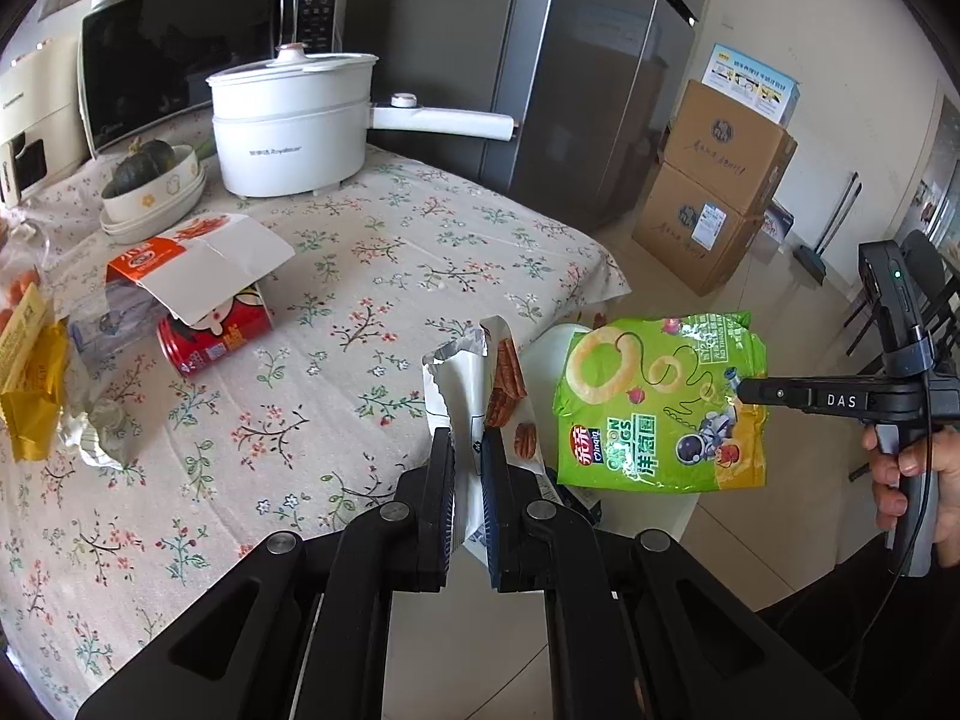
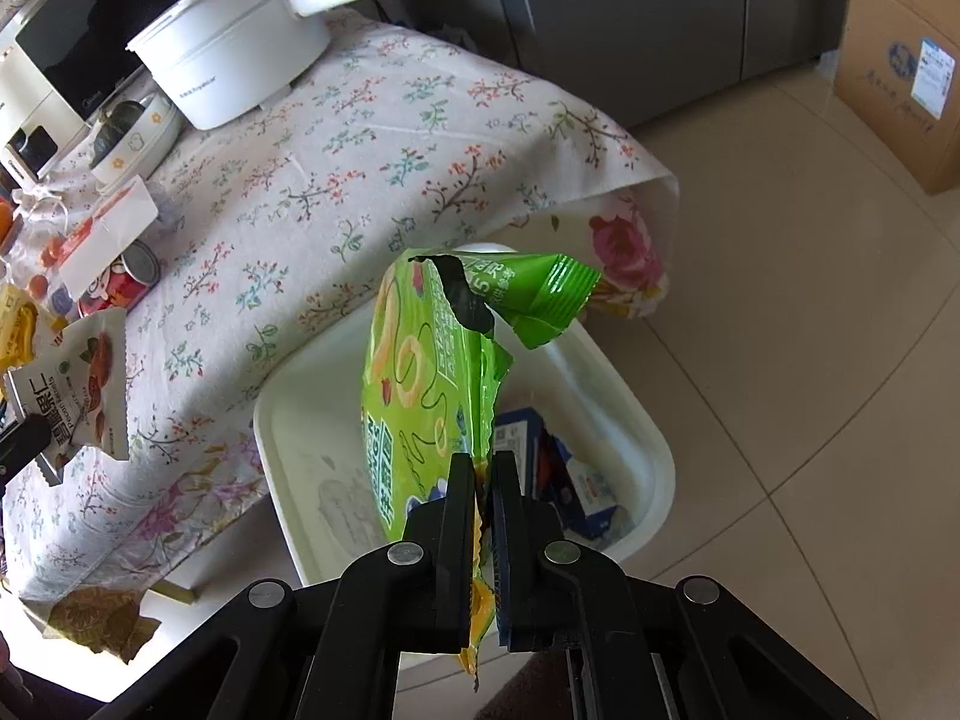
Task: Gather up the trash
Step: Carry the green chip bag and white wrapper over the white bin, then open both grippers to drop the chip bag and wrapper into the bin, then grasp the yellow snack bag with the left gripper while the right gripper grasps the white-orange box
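Note:
My left gripper (image 1: 467, 441) is shut on a torn white pecan snack packet (image 1: 474, 378), held at the table's right edge; the packet also shows in the right wrist view (image 2: 78, 390). My right gripper (image 2: 483, 465) is shut on an opened green onion-ring snack bag (image 2: 432, 372), held above a white trash bin (image 2: 630, 414) on the floor beside the table. The bag (image 1: 660, 402) and the right gripper (image 1: 744, 390) also show in the left wrist view. The bin holds blue wrappers (image 2: 564, 468).
The floral-cloth table (image 1: 360, 276) carries a red can (image 1: 216, 336) on its side under a torn carton (image 1: 204, 258), yellow wrappers (image 1: 30, 384), a white electric pot (image 1: 288, 126), a bowl with a squash (image 1: 150, 180) and a microwave (image 1: 180, 42). Cardboard boxes (image 1: 720, 180) stand by the fridge (image 1: 576, 60).

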{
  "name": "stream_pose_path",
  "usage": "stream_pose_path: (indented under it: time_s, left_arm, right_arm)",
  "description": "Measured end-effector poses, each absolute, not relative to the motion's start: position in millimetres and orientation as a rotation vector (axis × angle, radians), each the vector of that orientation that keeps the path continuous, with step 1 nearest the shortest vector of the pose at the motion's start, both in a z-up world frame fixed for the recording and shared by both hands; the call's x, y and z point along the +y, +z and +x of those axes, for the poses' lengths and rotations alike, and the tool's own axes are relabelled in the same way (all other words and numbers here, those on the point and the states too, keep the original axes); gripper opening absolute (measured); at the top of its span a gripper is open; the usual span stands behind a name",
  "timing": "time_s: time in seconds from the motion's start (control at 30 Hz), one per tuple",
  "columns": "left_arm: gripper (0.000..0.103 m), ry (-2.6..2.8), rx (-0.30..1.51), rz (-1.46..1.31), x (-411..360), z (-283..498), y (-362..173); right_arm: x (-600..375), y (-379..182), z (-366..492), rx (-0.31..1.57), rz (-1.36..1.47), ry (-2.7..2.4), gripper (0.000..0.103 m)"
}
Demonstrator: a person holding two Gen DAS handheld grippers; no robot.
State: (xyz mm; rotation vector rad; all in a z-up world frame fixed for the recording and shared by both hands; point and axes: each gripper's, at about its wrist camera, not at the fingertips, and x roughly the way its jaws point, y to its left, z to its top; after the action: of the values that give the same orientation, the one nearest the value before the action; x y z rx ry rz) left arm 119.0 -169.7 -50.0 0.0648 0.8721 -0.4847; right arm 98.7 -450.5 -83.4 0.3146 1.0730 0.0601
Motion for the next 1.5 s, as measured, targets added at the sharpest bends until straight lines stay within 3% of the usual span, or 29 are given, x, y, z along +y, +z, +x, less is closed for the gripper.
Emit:
stream_pose_path:
  time_s: [0.13,0.2,0.27,0.7,0.8,0.87,0.93,1.5]
  left_arm:
    - [0.009,-0.518,0.888,0.088,-183.1,119.0,-59.5]
    - [0.009,-0.532,0.903,0.091,-190.0,119.8,-65.3]
    - [0.009,-0.540,0.917,0.098,-196.4,121.6,-71.0]
    - [0.009,-0.567,0.941,0.142,-228.7,127.5,-93.0]
    - [0.015,-0.564,0.919,0.146,-231.3,127.3,-90.7]
    - [0.030,-0.544,0.917,0.161,-232.5,128.4,-89.4]
    - [0.054,-0.531,0.906,0.156,-229.6,128.4,-87.7]
    - [0.064,-0.435,0.905,0.085,-179.1,134.4,-69.2]
  right_arm:
    - [-454.2,-94.7,102.1,1.127,0.334,0.044,0.013]
    - [-455.6,-95.2,101.3,1.130,0.337,0.038,0.029]
    - [-456.8,-92.7,100.1,1.120,0.336,0.036,0.036]
    - [-461.1,-92.3,100.6,1.119,0.333,0.014,0.042]
    - [-462.4,-92.6,100.4,1.121,0.335,0.008,0.043]
    - [-463.0,-92.0,100.4,1.120,0.340,0.005,0.044]
    - [-462.4,-90.7,100.6,1.117,0.342,0.004,0.046]
    - [-425.8,-78.2,119.0,1.108,0.296,0.047,0.054]
